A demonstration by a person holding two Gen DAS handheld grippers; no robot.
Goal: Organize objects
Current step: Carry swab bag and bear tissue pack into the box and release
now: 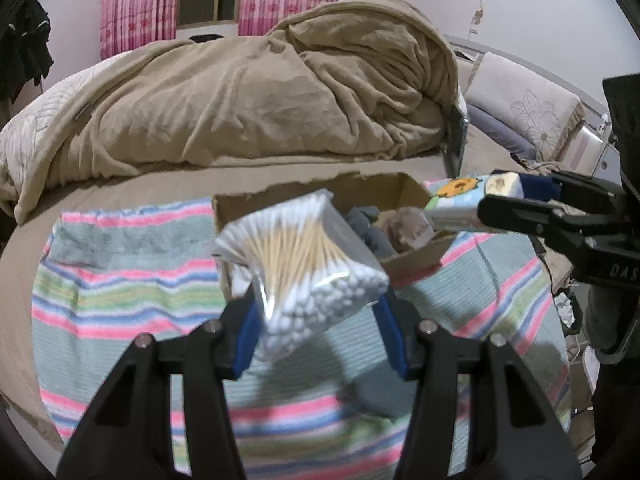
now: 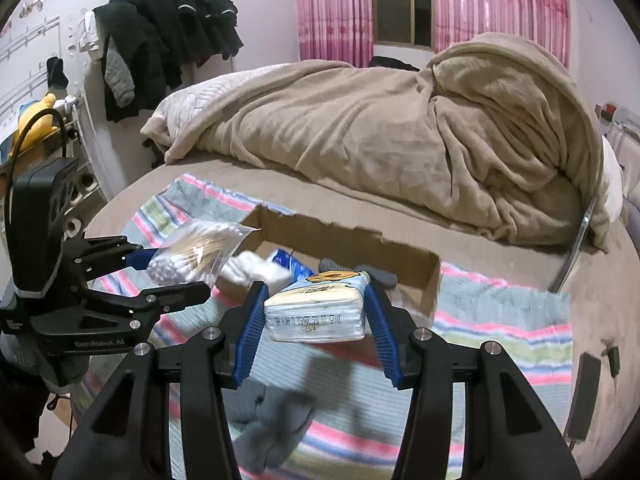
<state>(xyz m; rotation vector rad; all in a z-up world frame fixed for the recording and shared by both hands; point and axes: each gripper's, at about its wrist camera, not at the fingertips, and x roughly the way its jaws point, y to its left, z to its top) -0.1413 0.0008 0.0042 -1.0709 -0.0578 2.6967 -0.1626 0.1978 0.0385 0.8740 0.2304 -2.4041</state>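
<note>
My left gripper [image 1: 316, 312] is shut on a clear bag of cotton swabs [image 1: 304, 264] and holds it in the air just before the open cardboard box [image 1: 240, 204]. The bag also shows in the right wrist view [image 2: 192, 256]. My right gripper [image 2: 316, 312] is shut on a tissue pack [image 2: 320, 308] with a cartoon print, held above the near edge of the box [image 2: 432, 280]. The pack also shows in the left wrist view [image 1: 464, 200]. The box holds grey cloth [image 1: 368, 224], a white wad [image 2: 256, 270] and a blue packet [image 2: 292, 264].
The box sits on a striped towel [image 1: 120, 292] spread on the bed. A grey sock [image 2: 272, 420] lies on the towel near me. A rumpled tan blanket [image 1: 260, 96] fills the far bed. A dark flat object [image 2: 584, 392] lies at the right.
</note>
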